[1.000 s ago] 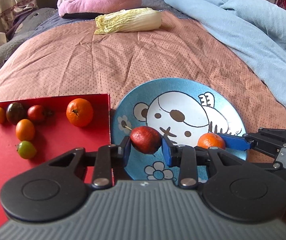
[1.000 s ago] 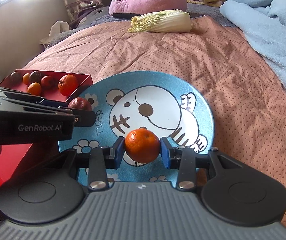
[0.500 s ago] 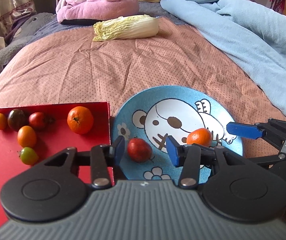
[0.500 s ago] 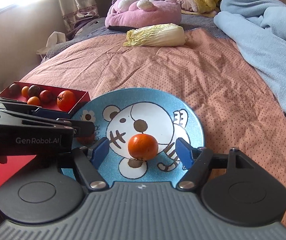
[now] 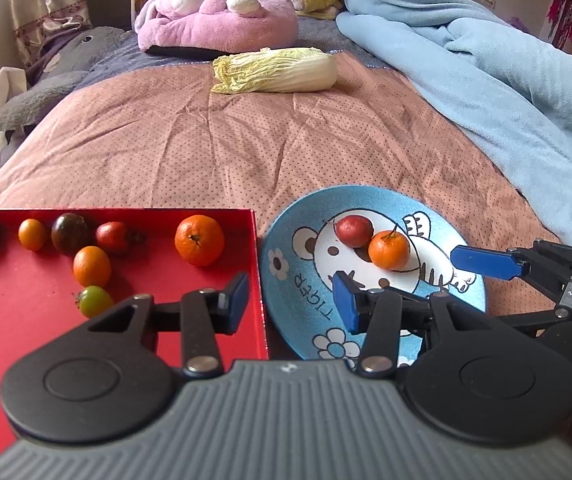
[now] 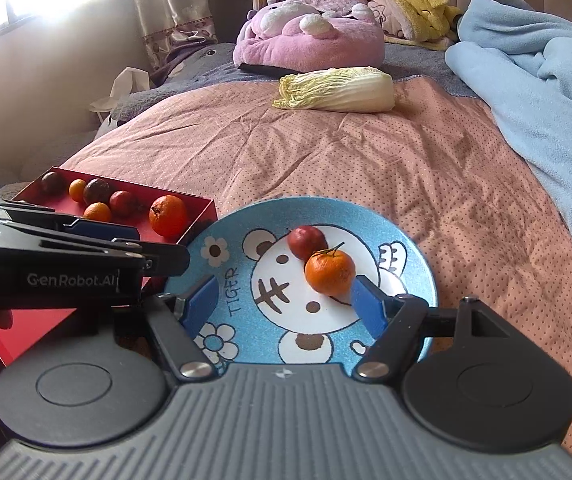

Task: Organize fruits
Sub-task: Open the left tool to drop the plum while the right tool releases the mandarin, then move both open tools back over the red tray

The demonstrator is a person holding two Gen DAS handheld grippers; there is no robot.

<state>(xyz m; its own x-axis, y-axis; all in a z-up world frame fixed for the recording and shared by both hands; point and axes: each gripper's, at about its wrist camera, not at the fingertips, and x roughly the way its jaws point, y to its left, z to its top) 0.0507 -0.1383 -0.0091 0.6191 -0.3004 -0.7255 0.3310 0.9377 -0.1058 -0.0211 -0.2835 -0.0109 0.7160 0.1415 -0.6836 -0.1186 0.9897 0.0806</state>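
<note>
Now both grippers are spread and empty: the left gripper point(image 5: 292, 298) hangs over the red tray's edge point(image 5: 259, 280), the right gripper point(image 6: 283, 304) above the blue cartoon-tiger plate point(image 6: 414, 264). On that plate, a small orange tangerine point(image 6: 330, 272) touches a dark red plum-like fruit point(image 6: 306, 240).

Lower centre: left gripper point(image 5: 292, 296), jaws apart, nothing between. Right: blue plate point(image 5: 298, 320) bearing red fruit point(image 5: 353, 231) touching mandarin point(image 5: 389, 249). Left: red tray point(image 5: 25, 308) of fruits.
</note>
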